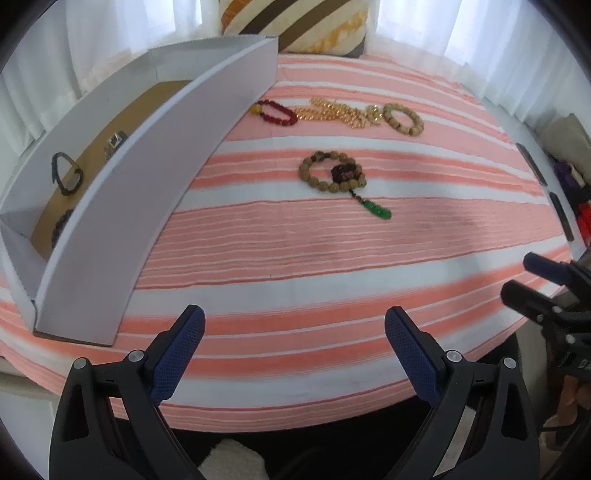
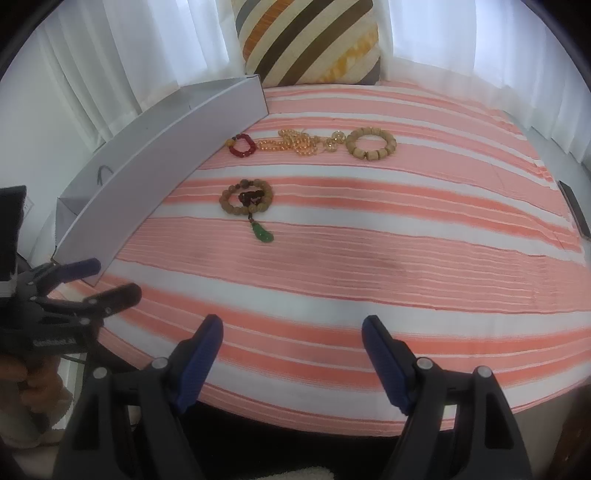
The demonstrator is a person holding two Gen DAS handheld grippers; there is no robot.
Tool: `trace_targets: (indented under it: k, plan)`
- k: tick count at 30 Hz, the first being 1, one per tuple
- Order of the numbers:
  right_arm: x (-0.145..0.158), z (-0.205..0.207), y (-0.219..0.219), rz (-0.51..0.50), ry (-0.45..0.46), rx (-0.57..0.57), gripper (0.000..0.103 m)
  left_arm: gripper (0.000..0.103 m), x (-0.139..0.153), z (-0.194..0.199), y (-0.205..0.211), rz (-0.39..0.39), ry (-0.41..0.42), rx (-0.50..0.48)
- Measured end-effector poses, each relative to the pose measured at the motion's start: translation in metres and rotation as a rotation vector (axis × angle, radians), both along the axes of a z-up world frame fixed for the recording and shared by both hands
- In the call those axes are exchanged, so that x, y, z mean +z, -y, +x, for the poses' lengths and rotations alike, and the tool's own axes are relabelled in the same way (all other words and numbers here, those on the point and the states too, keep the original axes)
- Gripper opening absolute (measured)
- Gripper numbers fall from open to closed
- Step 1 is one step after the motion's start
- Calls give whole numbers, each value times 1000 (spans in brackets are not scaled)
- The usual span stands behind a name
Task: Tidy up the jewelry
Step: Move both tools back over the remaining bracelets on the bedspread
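Observation:
Four pieces of jewelry lie on the striped cloth. A brown bead bracelet with a green pendant (image 1: pixel 334 173) (image 2: pixel 246 200) sits nearest. Behind it in a row are a red bead bracelet (image 1: pixel 277 112) (image 2: pixel 243 145), a gold chain (image 1: pixel 334 112) (image 2: pixel 295 143) and a tan wooden bracelet (image 1: pixel 403 119) (image 2: pixel 370 144). A white box (image 1: pixel 147 177) (image 2: pixel 147 155) stands at the left, with dark pieces on its brown floor. My left gripper (image 1: pixel 294 321) is open over the cloth's near edge. My right gripper (image 2: pixel 292 328) is open too, with nothing between its fingers.
A pink and white striped cloth (image 1: pixel 332 258) (image 2: pixel 369 258) covers the surface. A striped cushion (image 1: pixel 295 26) (image 2: pixel 310 40) leans at the back before white curtains. Dark flat objects (image 1: pixel 559 216) lie along the right edge. A hand (image 2: pixel 29 384) holds the left gripper.

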State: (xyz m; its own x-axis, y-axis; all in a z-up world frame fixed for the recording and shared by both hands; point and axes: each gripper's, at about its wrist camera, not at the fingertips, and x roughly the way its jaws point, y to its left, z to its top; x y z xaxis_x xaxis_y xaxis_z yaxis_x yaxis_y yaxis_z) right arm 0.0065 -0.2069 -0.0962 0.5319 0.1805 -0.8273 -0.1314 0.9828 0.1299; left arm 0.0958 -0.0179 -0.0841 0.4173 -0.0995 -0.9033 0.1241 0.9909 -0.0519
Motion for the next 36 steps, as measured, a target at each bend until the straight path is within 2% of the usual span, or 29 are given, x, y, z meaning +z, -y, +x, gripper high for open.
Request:
trace_targets:
  k: [18, 25, 36]
  plan:
    - [-20, 15, 3, 40, -51, 14, 79, 98, -19, 28, -8, -26, -57, 10]
    - [-25, 22, 7, 45, -62, 8, 79, 98, -20, 43, -3, -36, -53, -5]
    - [-27, 43, 23, 13, -77, -1, 79, 98, -21, 76, 9, -28, -66, -43]
